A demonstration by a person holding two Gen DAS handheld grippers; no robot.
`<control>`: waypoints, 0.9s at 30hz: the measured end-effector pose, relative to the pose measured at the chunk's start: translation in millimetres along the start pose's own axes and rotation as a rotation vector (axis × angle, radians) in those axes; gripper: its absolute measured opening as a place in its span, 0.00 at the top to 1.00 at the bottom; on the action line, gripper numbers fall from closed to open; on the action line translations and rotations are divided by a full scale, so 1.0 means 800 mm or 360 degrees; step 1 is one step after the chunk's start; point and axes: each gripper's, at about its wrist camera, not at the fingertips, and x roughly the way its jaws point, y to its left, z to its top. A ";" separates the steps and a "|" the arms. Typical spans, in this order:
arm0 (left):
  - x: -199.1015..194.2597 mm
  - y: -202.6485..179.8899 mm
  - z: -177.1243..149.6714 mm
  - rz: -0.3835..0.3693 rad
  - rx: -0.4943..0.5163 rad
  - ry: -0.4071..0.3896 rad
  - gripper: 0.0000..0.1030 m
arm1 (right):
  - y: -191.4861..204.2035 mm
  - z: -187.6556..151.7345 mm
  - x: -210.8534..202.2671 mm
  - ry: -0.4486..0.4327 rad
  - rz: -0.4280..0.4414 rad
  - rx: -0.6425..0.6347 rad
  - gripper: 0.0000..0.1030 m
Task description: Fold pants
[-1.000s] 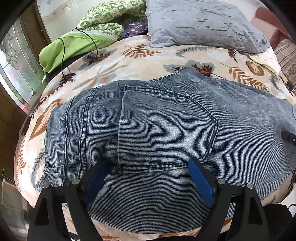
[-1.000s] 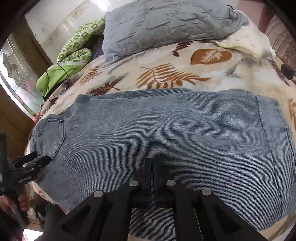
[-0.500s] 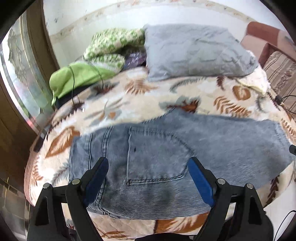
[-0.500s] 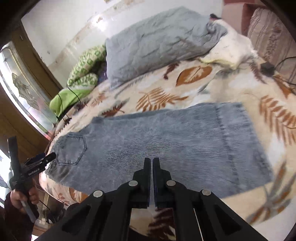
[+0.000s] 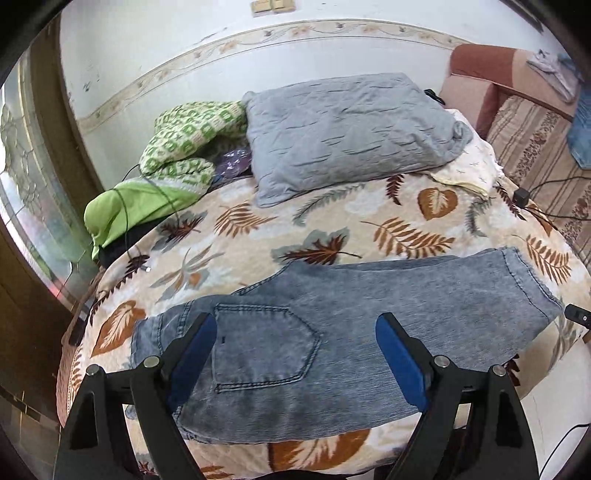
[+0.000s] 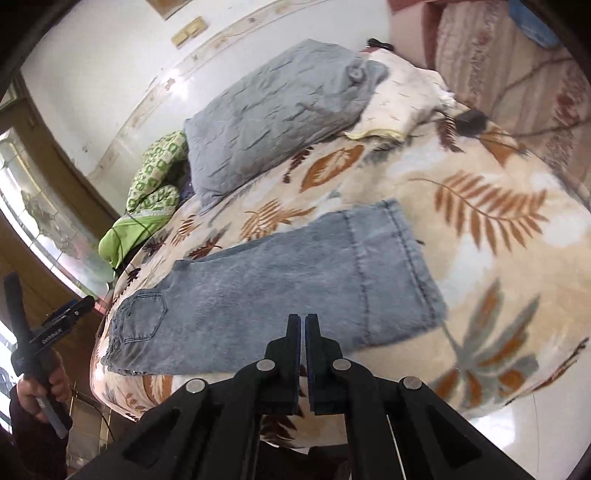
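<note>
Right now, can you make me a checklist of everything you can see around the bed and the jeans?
Surface: bed with a leaf-print blanket.
Job's things: jeans lie flat along the near edge, back pocket up, hem toward the right in the left wrist view.
Clutter: grey pillow, green patterned cloth, lime green cloth, cream cloth.
Grippers: left gripper open, nothing between its pads; right gripper shut, holding nothing.
Cables: thin black cable over the lime green cloth; black adapter with its lead on the right.
Surroundings: white wall with a patterned border, striped sofa, leaded glass panel.
</note>
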 end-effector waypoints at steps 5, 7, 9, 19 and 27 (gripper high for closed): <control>-0.003 -0.024 0.004 -0.0035 0.0042 0.0005 0.14 | -0.010 -0.001 -0.013 -0.0051 -0.0032 0.0011 0.96; -0.007 -0.030 0.004 -0.0051 0.0051 0.0002 0.14 | -0.003 0.001 -0.020 -0.0083 -0.0026 -0.0013 0.96; -0.013 -0.034 0.003 -0.0070 0.0044 0.0001 0.14 | 0.016 0.002 -0.029 -0.0157 -0.0019 -0.0083 0.96; -0.067 -0.008 -0.010 -0.0077 -0.0040 -0.0124 0.07 | 0.140 -0.007 -0.046 -0.0439 0.0035 -0.0413 0.96; -0.074 0.050 -0.032 -0.0008 -0.0199 -0.0115 0.04 | 0.209 -0.008 -0.031 -0.0389 0.0142 -0.0513 0.00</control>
